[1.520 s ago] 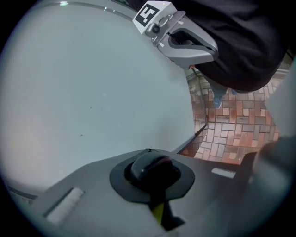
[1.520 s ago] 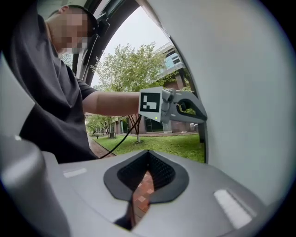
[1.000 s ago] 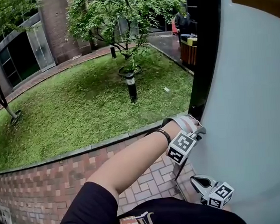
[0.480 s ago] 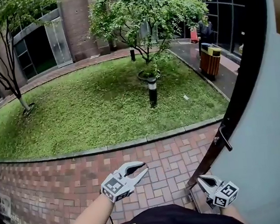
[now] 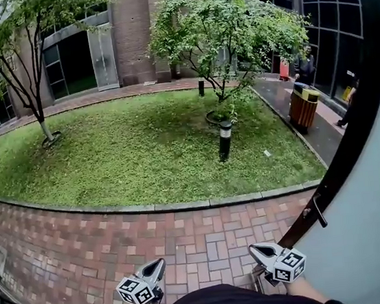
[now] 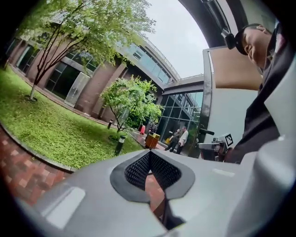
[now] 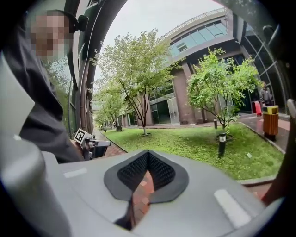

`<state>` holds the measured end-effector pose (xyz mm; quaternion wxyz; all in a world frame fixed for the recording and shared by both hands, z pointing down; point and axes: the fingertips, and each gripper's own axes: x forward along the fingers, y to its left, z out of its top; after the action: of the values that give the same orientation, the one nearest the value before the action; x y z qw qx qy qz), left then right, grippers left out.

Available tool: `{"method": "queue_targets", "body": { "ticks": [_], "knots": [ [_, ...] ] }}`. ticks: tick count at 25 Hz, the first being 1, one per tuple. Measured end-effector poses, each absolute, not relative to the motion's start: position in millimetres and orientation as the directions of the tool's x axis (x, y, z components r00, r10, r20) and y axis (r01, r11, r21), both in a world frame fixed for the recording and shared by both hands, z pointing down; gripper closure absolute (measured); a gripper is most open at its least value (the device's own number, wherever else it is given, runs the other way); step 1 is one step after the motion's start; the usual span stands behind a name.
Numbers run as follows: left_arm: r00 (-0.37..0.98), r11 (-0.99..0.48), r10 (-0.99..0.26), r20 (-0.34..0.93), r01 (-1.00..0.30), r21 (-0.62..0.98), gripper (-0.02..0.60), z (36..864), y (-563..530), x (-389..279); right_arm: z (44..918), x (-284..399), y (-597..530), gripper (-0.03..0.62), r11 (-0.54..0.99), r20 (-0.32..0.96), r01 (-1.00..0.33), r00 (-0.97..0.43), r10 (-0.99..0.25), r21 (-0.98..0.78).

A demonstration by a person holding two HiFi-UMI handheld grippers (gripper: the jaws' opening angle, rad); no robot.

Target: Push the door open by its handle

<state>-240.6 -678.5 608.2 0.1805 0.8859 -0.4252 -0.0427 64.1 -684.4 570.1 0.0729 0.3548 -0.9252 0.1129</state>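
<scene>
- The door (image 5: 367, 233) stands swung open at the right edge of the head view. Its long edge runs as a slanted line from low centre up to the top right corner.
- In the left gripper view the same door (image 6: 231, 111) stands upright, with its dark edge strip vertical.
- The handle (image 5: 318, 209) sits on that dark edge strip, about halfway up the part that shows. It is a short lever whose free end slants down and to the right in the head view.
- In the left gripper view the handle (image 6: 206, 132) sticks out level from the edge strip.
- The door face is a plain, pale grey, smooth panel. Its edge strip and handle are dark, almost black.
- The left tongs (image 5: 160, 264) are low in the head view over the brick paving (image 5: 86, 246), well apart from the door. The jaws have just closed, the tips meet, and nothing is between them (image 6: 149, 152).
- The right tongs (image 5: 252, 248) are near the foot of the door's edge and below the handle, not touching it. The tips are together and empty (image 7: 148, 152), and they point out over the lawn (image 5: 144, 151).
- A tree (image 5: 227, 28), a short lamp post (image 5: 225, 140) and a bin (image 5: 303, 107) stand beyond the paving.
</scene>
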Motion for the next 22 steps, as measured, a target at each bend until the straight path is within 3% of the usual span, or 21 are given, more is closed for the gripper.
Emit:
{"method": "queue_targets", "body": {
  "ticks": [5, 12, 22],
  "knots": [
    [0.655, -0.612, -0.753, 0.065, -0.734, 0.295, 0.584, 593, -684, -238, 572, 54, -694, 0.594, 0.737, 0.216, -0.658, -0.751, -0.624, -0.156],
    [0.65, -0.597, -0.757, 0.071, -0.731, 0.33, 0.584, 603, -687, -250, 576, 58, -693, 0.594, 0.706, 0.251, -0.689, -0.722, -0.645, -0.165],
    [0.747, -0.675, -0.661, 0.069, -0.633, 0.379, 0.584, 633, -672, -262, 578, 28, -656, 0.592, 0.669, 0.32, -0.725, -0.681, -0.659, -0.166]
  ]
}}
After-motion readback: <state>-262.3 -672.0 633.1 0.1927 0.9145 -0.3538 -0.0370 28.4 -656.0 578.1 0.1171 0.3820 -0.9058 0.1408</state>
